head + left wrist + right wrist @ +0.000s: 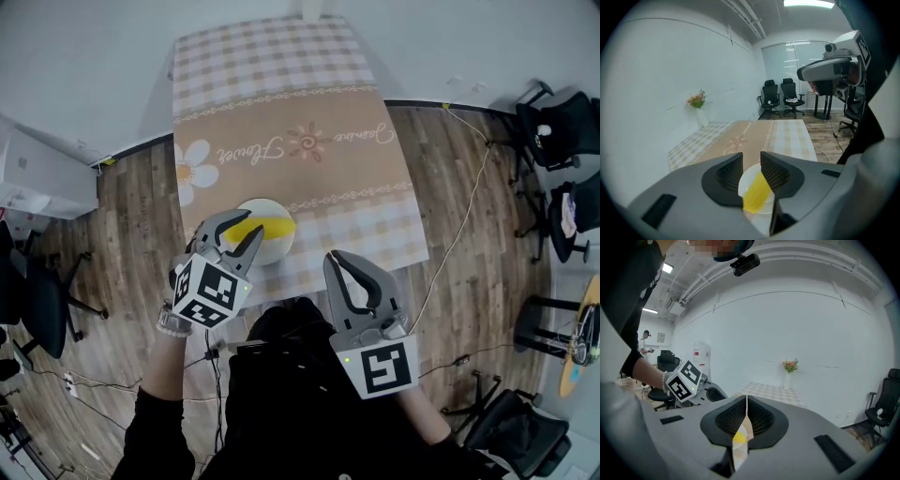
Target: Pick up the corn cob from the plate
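left gripper (250, 226), jaws parted, hovers over corn cob (270, 225).

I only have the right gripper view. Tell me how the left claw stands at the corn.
Observer: In its own view the left claw is open. Its jaws are apart, and the corn cob shows between them, not pinched.
Operator: Now give me where that corn lies.
Observer: In the head view it lies on a white plate near the near edge of the table, with the left claw just over it.
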{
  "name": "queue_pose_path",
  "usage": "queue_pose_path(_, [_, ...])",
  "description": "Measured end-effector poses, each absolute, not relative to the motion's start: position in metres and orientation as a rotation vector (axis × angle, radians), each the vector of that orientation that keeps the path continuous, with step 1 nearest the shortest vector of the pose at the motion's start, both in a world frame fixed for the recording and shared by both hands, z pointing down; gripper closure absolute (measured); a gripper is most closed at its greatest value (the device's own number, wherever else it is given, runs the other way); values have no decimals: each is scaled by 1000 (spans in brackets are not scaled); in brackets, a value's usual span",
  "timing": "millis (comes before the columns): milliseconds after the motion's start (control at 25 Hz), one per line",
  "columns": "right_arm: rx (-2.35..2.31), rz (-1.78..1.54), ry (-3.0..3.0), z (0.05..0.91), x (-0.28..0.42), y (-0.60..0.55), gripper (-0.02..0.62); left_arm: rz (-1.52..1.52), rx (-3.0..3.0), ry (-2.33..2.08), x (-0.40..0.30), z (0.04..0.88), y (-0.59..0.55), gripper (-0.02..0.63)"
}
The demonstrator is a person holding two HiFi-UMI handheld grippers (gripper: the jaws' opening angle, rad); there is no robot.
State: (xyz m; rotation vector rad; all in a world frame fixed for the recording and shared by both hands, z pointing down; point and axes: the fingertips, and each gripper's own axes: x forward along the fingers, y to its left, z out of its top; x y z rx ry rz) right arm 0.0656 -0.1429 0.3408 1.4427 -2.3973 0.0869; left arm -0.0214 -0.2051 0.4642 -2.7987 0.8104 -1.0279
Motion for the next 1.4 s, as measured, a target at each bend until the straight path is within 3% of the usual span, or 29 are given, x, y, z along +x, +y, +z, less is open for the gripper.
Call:
queue_pose_path(360, [1465, 128, -2371, 348, 78, -144, 551, -1315, -2711, 508, -8, 520, -200, 397])
queue_pose_path(1400, [1475, 233, -2351, 369, 92, -130, 551, -1818, -2457, 20, -11, 624, -195, 328])
